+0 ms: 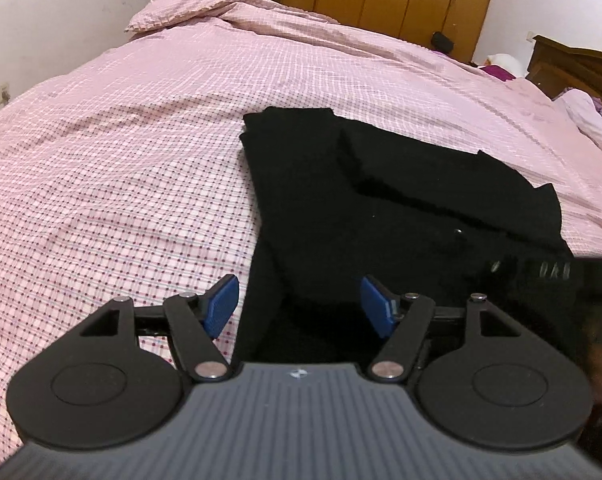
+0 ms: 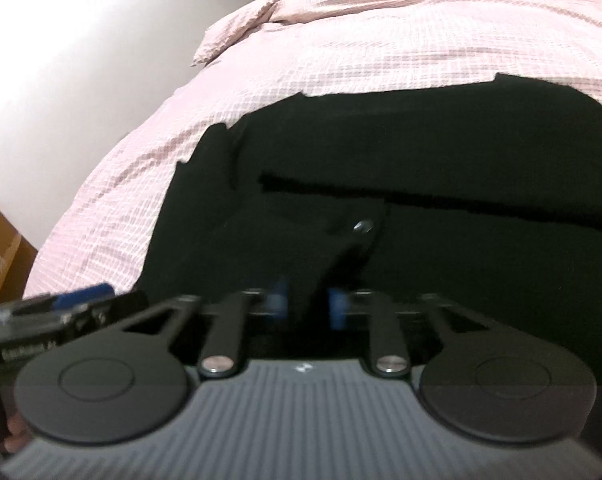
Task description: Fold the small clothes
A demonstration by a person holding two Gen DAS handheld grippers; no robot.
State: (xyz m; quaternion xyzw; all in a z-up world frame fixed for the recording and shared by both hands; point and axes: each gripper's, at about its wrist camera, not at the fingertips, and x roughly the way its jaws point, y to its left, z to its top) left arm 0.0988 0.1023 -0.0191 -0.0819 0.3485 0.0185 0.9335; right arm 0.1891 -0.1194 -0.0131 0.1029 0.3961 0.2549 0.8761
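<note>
- Between the blue pads of the right gripper [image 2: 307, 306], a flap of the black garment [image 2: 421, 152] near its metal button [image 2: 363, 226] sits pinched.
- Left gripper [image 1: 299, 306]: jaws spread wide, holding nothing, at the garment's near edge.
- Garment: spread on the pink checked bedspread [image 1: 121, 140]; judged soft, light, limp; best taken at hems or corners.
- Long axis: runs away from the grippers across the bed.
</note>
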